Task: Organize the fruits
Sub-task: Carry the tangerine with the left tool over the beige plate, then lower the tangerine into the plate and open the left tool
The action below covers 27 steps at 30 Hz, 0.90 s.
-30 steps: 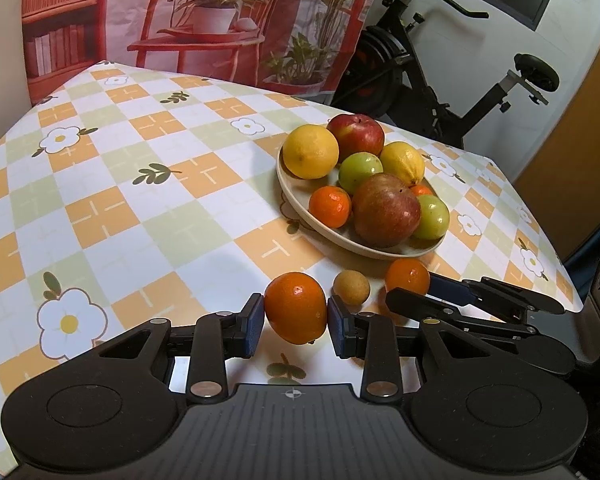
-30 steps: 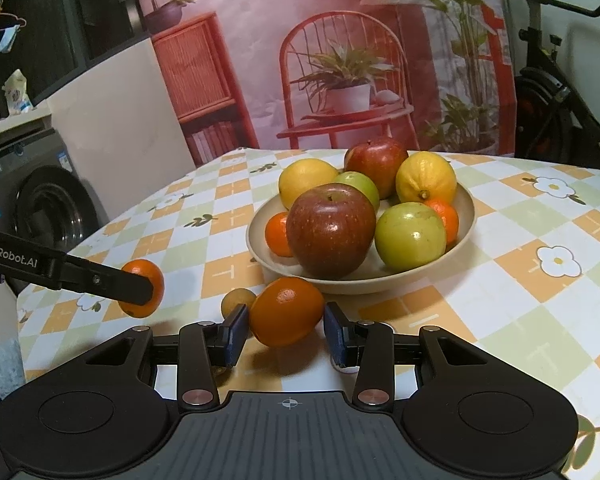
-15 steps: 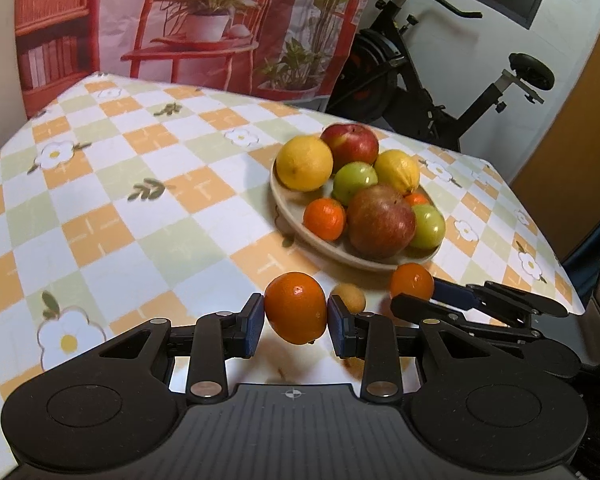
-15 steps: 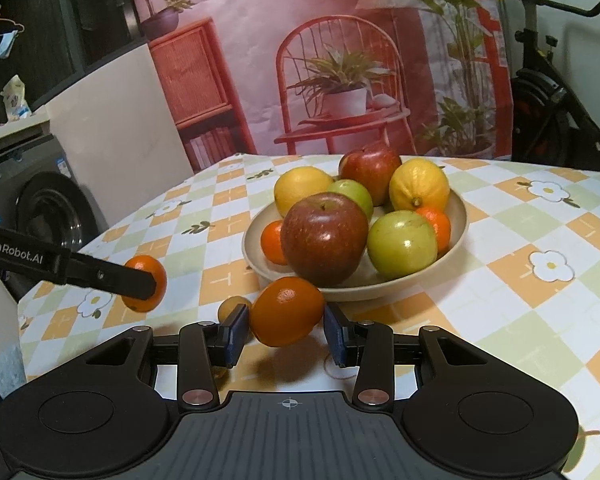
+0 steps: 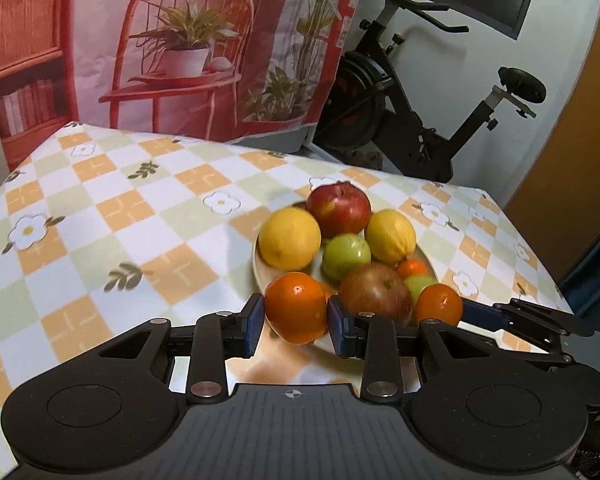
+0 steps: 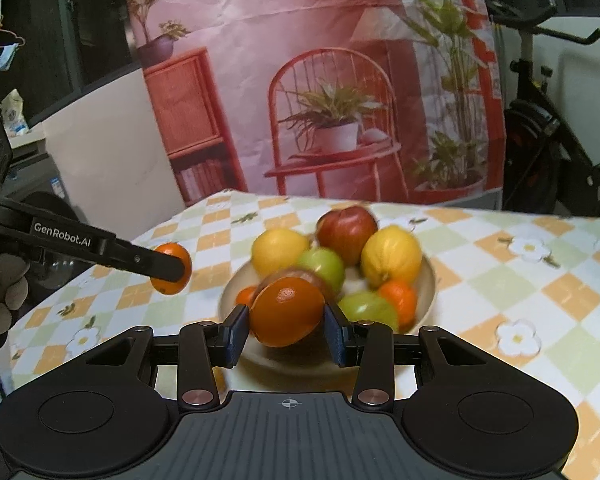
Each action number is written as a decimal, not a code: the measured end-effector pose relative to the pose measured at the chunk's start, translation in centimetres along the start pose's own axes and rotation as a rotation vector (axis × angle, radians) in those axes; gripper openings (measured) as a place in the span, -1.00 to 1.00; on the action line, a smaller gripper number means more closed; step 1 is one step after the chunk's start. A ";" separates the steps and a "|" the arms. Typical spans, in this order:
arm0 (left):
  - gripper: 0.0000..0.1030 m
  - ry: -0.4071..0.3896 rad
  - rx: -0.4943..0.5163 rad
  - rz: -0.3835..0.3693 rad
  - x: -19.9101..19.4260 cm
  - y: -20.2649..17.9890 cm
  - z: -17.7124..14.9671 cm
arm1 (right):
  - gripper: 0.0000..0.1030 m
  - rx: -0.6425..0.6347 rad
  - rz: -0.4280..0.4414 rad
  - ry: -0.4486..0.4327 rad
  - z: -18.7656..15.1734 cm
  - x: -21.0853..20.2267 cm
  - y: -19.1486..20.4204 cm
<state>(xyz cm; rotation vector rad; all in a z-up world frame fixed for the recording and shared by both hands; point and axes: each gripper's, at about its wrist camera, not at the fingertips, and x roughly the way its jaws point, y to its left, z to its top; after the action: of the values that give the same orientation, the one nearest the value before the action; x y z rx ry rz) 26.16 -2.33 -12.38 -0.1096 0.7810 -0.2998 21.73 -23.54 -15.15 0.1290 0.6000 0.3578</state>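
Two oranges are off the table — the left gripper [image 5: 296, 316] pinches one orange [image 5: 295, 307], the right gripper [image 6: 287, 330] pinches another orange [image 6: 287, 311], both held near the plate [image 6: 427, 280] already heaped with fruit. Judging by this, only setting them down remains.

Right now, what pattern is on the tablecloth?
The tablecloth is orange, pale green and white checks with white daisies and leaf sprigs. It shows best in the left wrist view.

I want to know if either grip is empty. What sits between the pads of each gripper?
Left gripper: an orange, in its own view. Right gripper: another orange, in its own view.
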 end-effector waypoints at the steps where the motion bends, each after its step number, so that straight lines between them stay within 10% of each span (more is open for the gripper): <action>1: -0.30 0.001 0.002 0.000 0.4 0.0 0.3 | -0.27 0.000 -0.008 -0.005 0.4 0.2 -0.3; 27: -0.29 0.077 -0.018 -0.027 6.7 0.9 2.3 | -0.26 0.003 -0.090 0.000 1.9 5.5 -3.7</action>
<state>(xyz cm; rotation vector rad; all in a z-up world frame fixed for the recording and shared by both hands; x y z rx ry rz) 32.53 -3.51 -15.45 -0.1262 0.8591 -0.3240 28.06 -24.98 -17.33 0.1041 0.6044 0.2702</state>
